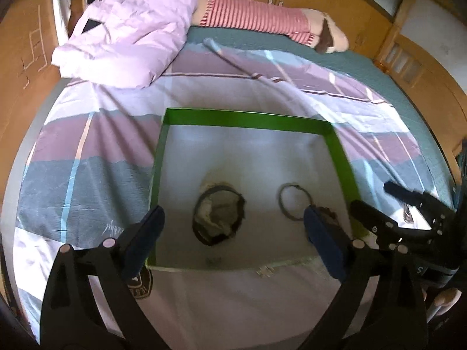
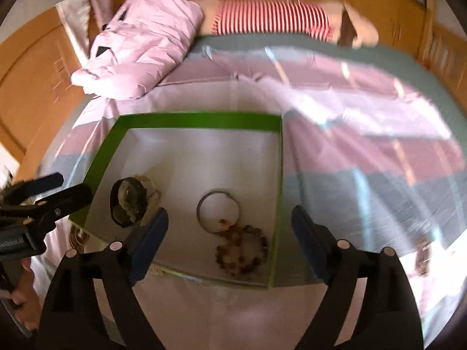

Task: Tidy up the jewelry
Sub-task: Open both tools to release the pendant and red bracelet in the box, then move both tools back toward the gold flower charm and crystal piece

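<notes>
Here my left tool (image 1: 233,227) hangs spread above the green box (image 1: 248,118) on the bed (image 1: 87,145), over a dark bangle (image 1: 219,218); the thin ring (image 2: 217,208) and beaded bracelet (image 2: 242,250) lie under my spread, empty right tool (image 2: 230,227).

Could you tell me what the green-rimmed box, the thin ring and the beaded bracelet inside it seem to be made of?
Green-rimmed box: likely cardboard, given its thin flat walls and matte white floor.
Thin ring: probably metal, a slim grey hoop with a dull sheen.
Beaded bracelet: brown rounded beads, maybe wood or stone; too blurred to tell.
</notes>
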### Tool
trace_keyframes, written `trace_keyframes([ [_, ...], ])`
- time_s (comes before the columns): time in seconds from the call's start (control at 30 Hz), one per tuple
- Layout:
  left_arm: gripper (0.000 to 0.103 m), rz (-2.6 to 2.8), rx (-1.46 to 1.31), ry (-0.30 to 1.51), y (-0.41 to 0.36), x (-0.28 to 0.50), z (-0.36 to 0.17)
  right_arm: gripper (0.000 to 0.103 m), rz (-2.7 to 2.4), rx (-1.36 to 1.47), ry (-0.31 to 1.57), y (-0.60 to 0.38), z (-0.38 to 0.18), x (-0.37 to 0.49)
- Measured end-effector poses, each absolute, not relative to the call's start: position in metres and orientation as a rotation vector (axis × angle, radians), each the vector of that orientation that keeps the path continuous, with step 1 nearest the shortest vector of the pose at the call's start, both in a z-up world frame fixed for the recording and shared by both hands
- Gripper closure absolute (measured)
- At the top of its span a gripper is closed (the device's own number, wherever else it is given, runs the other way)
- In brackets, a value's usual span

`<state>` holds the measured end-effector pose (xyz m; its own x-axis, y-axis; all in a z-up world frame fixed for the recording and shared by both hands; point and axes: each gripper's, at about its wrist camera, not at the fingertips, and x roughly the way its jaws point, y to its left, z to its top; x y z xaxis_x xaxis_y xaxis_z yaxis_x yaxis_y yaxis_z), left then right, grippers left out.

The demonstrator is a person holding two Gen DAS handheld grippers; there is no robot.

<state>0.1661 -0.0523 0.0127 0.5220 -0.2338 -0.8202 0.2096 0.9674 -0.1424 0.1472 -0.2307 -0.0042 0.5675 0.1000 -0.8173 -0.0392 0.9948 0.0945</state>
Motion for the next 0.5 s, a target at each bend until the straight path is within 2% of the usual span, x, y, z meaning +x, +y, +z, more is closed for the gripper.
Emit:
trace_keyframes([
  [0.07,0.005,-0.280,-0.006,0.970,-0.058,0.155,0.021,0.007,0.084,0.050,0.938,-0.229,0.007,0.135],
  [0.27,0.002,-0.314,0.040,0.957,-0.067,0.116,0.029,0.006,0.123,0.095,0.989,-0.232,0.000,0.110],
  [0.5,0.002,-0.261,0.048,1.112,-0.053,0.099,-0.025,0.006,0.170,0.244,1.173,-0.243,-0.051,0.096],
])
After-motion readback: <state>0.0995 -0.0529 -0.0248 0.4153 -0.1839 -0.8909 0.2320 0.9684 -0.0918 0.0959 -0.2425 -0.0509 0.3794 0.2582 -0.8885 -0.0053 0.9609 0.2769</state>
